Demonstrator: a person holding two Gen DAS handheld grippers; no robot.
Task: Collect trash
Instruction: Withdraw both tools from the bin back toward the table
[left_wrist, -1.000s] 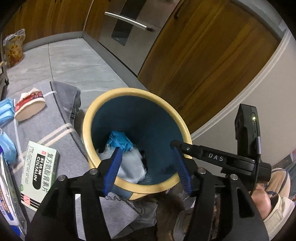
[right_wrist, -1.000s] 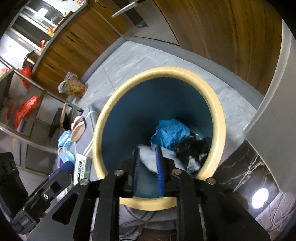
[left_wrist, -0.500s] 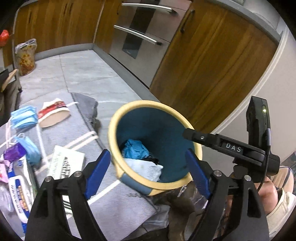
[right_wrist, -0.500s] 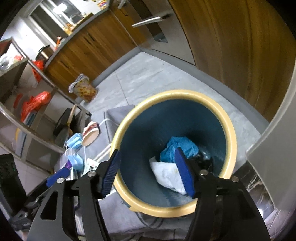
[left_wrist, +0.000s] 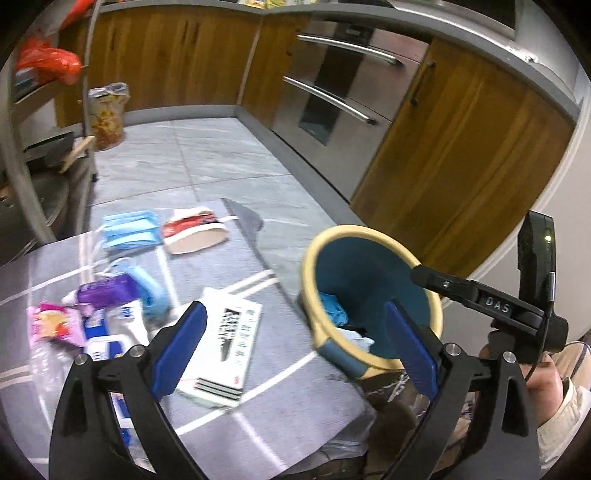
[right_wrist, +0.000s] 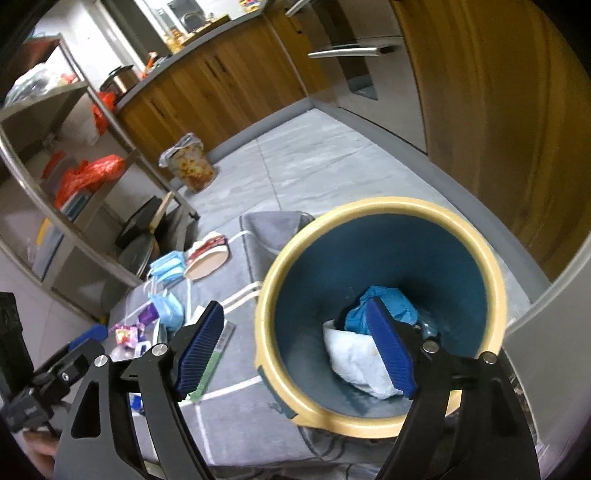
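Both tools, left (left_wrist: 291, 347) and right (right_wrist: 295, 350), have just been opening and hold nothing; the bin (right_wrist: 495, 295) holds tissue (right_wrist: 351, 354).

Bin (right_wrist: 380, 424) stands right of the litter (left_wrist: 110, 295) on the mat (left_wrist: 277, 398).

Dim indoor light, motion blur, fisheye warping

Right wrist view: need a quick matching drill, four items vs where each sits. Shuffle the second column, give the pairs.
Items:
1. white tissue
2. blue face mask
3. right tool
4. patterned bag

Places:
A. on the bare floor by the cabinets
B. inside the bin
C. above the bin's near rim, open and empty
D. on the grey mat, beside the paper cup

Pairs: 1-B, 2-D, 3-C, 4-A
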